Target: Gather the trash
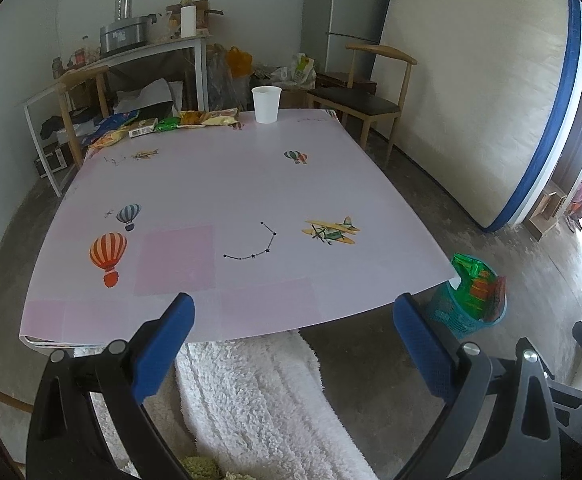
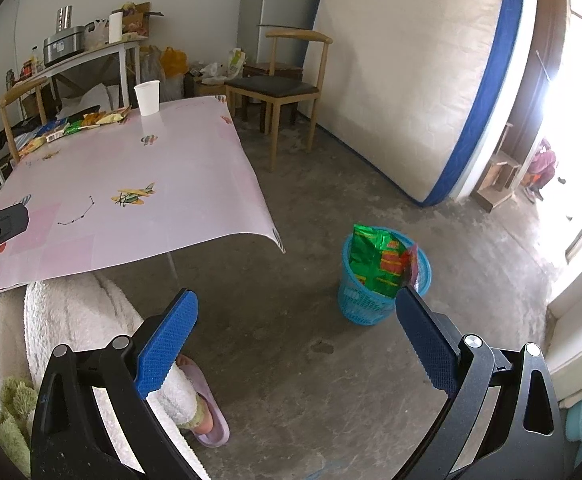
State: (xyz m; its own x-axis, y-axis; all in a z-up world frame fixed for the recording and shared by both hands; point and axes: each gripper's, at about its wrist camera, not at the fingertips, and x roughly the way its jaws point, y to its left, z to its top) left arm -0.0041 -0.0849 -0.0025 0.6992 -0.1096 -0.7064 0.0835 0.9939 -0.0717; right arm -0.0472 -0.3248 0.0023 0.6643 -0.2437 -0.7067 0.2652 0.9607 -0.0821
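Note:
Several snack wrappers [image 1: 159,124] lie in a row at the far left edge of the pink table [image 1: 231,200]; they also show in the right wrist view [image 2: 79,124]. A white paper cup [image 1: 266,104] stands upright at the far edge, also seen in the right wrist view [image 2: 147,97]. A blue mesh basket [image 2: 375,292] on the floor right of the table holds green and red wrappers [image 2: 379,264]; it shows in the left wrist view too [image 1: 463,312]. My left gripper [image 1: 293,312] is open and empty at the table's near edge. My right gripper [image 2: 295,312] is open and empty above the floor, near the basket.
A wooden chair [image 2: 283,80] stands beyond the table's far right corner. A mattress [image 2: 419,80] leans on the right wall. A cluttered side table [image 1: 131,56] and another chair [image 1: 79,112] stand at the back left. The person's white fleece legs [image 2: 91,320] and slipper [image 2: 207,412] are under the near edge.

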